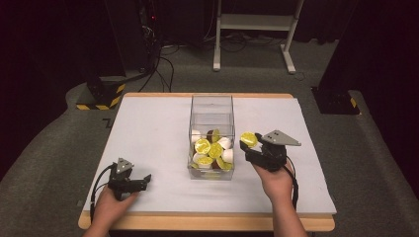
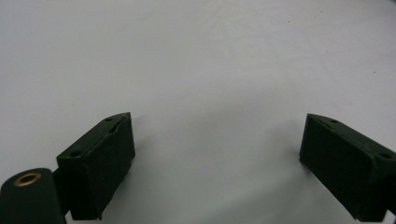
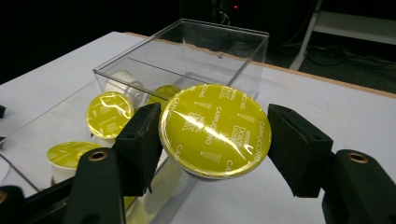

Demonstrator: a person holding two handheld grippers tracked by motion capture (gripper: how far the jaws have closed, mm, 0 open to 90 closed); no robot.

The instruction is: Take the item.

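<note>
In the right gripper view the right claw (image 3: 212,135) holds a coffee capsule (image 3: 215,129) by its rim, one black jaw on each side. Only the capsule's round, shiny yellow foil lid faces the camera; its body is hidden behind the lid. The lid is printed with small pale lettering, "CAPPUCCINO" among it, and the finer words are hard to read. The jaw pads look matte and blocky, with brass-coloured rings in the arms below them.

In the high view the same right claw (image 1: 250,144) and capsule (image 1: 248,139) sit just beside the right wall of a clear plastic box (image 1: 211,106), above the counter (image 1: 148,128). The box is rectangular, open-topped and see-through, and its near half holds a heap of capsules (image 1: 212,150), yellow lids mixed with white cup bodies and one or two dark ones; how many lie underneath cannot be counted.

The left claw (image 1: 143,181) rests low at the counter's near left corner, well apart from the box. In the left gripper view its two jaws stand wide apart with nothing between them over the plain, smooth pale grey surface (image 2: 196,60).

The counter has a wooden edge. Beyond it lie grey carpet (image 1: 44,148), a white frame's legs (image 1: 289,54), cables, and black stands with yellow-striped bases (image 1: 99,96), their tops lost in darkness.
</note>
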